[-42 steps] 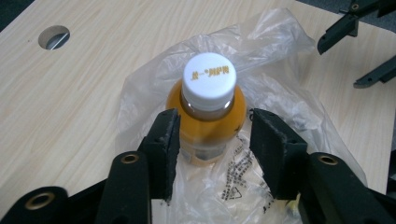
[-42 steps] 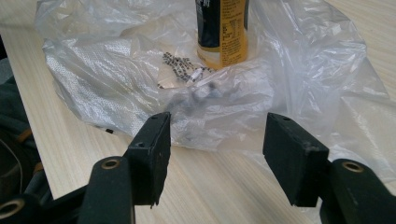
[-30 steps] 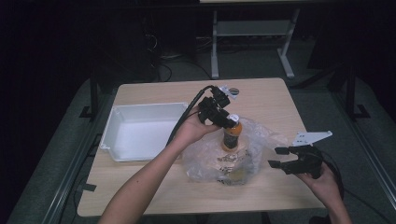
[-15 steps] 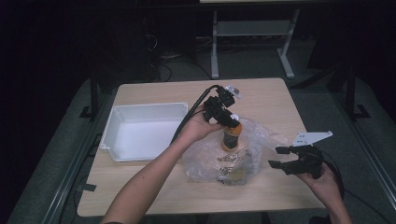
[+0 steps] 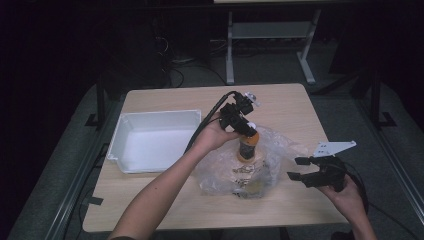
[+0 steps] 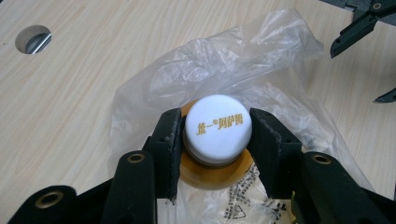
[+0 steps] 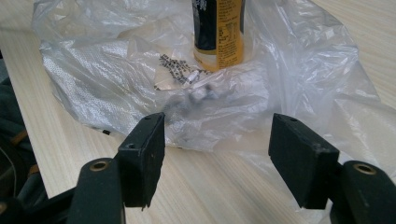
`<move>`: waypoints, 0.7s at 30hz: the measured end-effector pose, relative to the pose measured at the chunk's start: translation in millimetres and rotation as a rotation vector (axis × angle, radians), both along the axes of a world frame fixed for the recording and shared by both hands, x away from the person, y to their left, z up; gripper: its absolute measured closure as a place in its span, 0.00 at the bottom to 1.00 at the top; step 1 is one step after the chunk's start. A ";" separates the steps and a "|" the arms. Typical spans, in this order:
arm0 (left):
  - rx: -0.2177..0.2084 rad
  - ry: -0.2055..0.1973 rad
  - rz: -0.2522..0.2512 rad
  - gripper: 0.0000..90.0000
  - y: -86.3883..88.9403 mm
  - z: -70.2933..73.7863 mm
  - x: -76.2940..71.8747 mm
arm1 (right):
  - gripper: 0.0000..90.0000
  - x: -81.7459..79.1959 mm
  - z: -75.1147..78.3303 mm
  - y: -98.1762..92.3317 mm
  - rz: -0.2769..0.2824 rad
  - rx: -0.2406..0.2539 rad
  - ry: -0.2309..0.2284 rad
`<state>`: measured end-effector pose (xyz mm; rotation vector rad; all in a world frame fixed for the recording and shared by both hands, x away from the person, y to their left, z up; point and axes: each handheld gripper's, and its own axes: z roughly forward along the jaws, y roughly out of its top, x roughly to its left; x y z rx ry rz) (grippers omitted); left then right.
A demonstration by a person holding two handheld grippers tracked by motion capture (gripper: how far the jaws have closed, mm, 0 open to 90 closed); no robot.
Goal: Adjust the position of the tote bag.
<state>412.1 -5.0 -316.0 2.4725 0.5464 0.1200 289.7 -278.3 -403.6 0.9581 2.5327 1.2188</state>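
Gripping the bottle cap [image 6: 217,122] with the left hand-held gripper [image 6: 216,135]

Jaws have just been closing, now clamped on the white cap; bottle [image 5: 247,146] stands upright on a clear plastic bag [image 5: 270,165] on the tabletop [image 5: 165,100]; right hand-held gripper [image 7: 217,147] held apart, just beside the bag.

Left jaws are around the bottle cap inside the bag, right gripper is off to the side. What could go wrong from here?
1. The left gripper has just been closing on the white cap alone; lifted by that narrow grip, the bottle could slip or tilt.
2. The plastic bag is bunched round the bottle's base and may drag up with it.
3. The right gripper stands open, off the bag, so nothing pins the bag down.
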 end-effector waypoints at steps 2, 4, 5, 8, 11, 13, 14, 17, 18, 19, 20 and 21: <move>0.004 0.005 -0.003 0.63 -0.9 0.4 0.8 | 0.40 0.0 -0.1 0.0 -0.001 0.000 0.002; 0.005 0.005 -0.001 0.63 -1.8 0.4 1.1 | 0.40 0.0 -0.3 -0.2 0.001 0.000 0.001; 0.007 0.003 -0.001 0.64 -2.1 0.5 1.0 | 0.40 0.1 -0.5 -0.3 0.000 0.000 0.001; 0.005 0.006 -0.001 0.64 -2.1 0.2 1.5 | 0.40 -0.1 -0.3 -0.4 0.001 0.002 0.001; 0.003 0.009 -0.002 0.64 -1.9 0.2 1.9 | 0.40 0.0 -0.4 -0.2 0.002 0.001 0.001; 0.003 0.009 -0.002 0.64 -1.8 0.0 1.9 | 0.40 -0.1 -0.5 0.4 0.001 -0.005 0.002; 0.003 0.010 -0.003 0.64 -1.8 0.2 2.0 | 0.40 -0.2 -0.5 0.7 -0.001 -0.005 0.005; 0.002 0.014 -0.005 0.65 -1.5 0.1 2.4 | 0.40 0.2 -1.1 1.2 0.000 -0.006 0.008; 0.003 0.016 -0.006 0.65 -1.5 0.2 2.5 | 0.40 0.2 -1.1 1.4 0.000 -0.006 0.007; 0.003 0.016 -0.006 0.65 -1.5 0.1 2.5 | 0.40 0.2 -1.1 1.6 0.001 -0.007 0.006; 0.003 0.017 -0.006 0.65 -1.4 0.1 2.6 | 0.40 0.2 -1.1 1.6 0.003 -0.007 0.005; 0.003 0.018 -0.006 0.65 -1.4 0.1 2.7 | 0.40 0.3 -1.2 1.6 0.004 -0.008 0.002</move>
